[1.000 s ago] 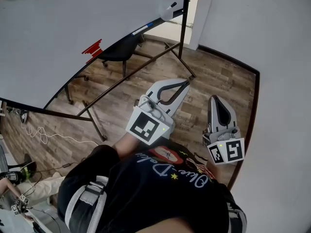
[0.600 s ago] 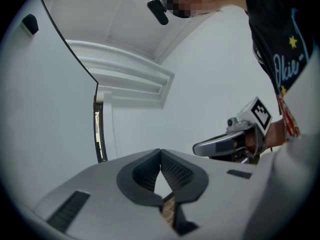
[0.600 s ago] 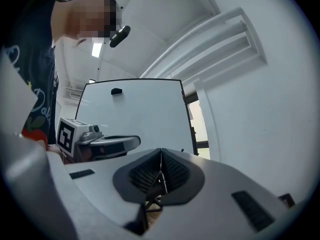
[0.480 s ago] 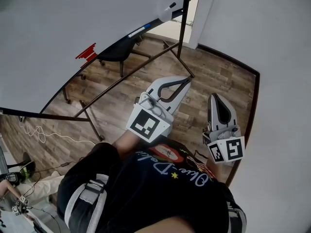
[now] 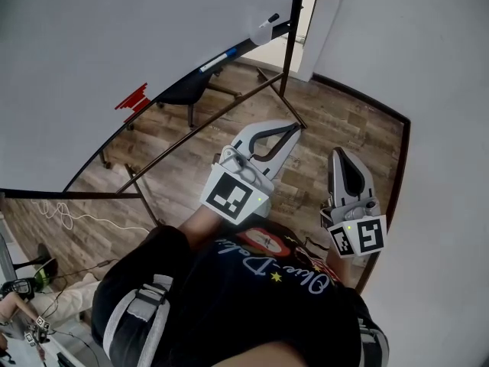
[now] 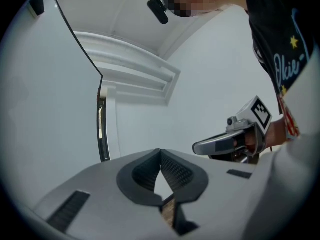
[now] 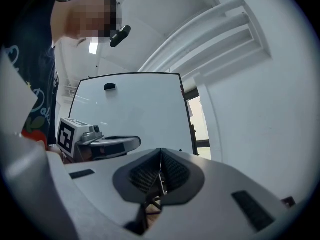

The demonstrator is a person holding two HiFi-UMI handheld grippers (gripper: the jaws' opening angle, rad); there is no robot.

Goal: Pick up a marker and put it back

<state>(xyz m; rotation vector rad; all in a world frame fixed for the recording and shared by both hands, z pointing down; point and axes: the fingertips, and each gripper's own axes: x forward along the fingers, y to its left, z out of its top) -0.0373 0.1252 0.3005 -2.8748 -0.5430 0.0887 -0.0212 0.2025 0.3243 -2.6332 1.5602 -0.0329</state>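
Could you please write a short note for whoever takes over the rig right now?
Left gripper: shut, empty.
Right gripper: shut, empty.
Both are held in front of the body over the wood floor, well short of the whiteboard.
A blue-tipped marker lies on the board's ledge, untouched.
Done: nothing yet.
Left: reach the ledge, pick up the marker, put it back.

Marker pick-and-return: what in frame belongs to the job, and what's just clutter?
Job:
- marker on the ledge of the whiteboard
- left tongs, shut, empty
- right tongs, shut, empty

Lying about:
- chair under the board
- cables on the floor
- red marks on the board
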